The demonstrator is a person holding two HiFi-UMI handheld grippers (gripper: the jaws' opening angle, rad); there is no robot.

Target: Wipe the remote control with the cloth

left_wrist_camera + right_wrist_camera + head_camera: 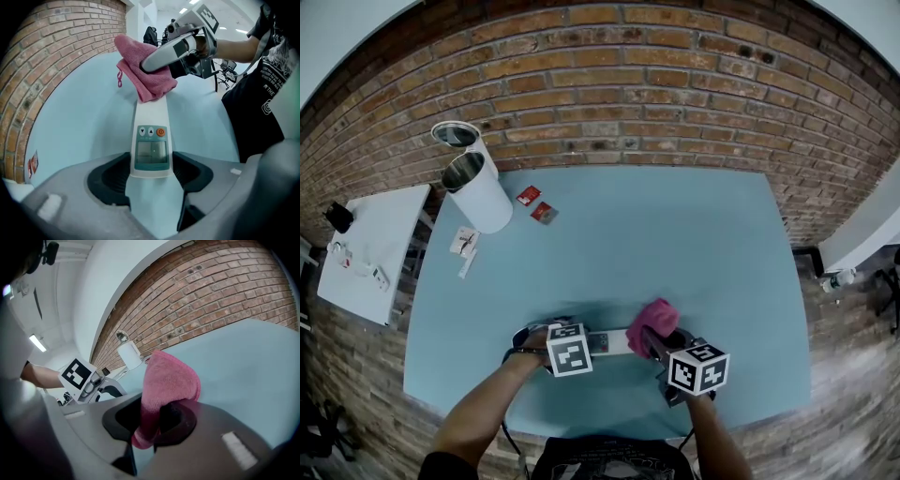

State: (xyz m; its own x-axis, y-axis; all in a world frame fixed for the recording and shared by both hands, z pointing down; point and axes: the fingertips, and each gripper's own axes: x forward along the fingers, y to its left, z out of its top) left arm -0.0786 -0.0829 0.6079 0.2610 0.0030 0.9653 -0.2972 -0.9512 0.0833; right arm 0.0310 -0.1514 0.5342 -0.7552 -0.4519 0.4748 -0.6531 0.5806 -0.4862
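Head view, remote control: the white remote control lies on the blue table, at about 6 o'clock of the tabletop, near the person.
Head view, long axis: it runs from 9 o'clock to 3 o'clock, flat on the table.
Head view, grippers: the left gripper is at the 9 o'clock end and the right gripper at the 3 o'clock end, with the pink cloth.
Left gripper view, jaws: they are clamped on the display end of the remote control, one pad touching each long side.
Left gripper view, direction: the display end points to 6 o'clock and the far end to 12 o'clock, with the three buttons just above the display.
Left gripper view, cloth: it covers only the 12 o'clock end.
Right gripper view, jaws: they are closed on a fold of the cloth, which bulges out in front.
Progress: wiping seems under way, with the cloth on the far end.
Left to do: I judge the display and button part still needs a pass; whether it is already wiped I cannot tell.
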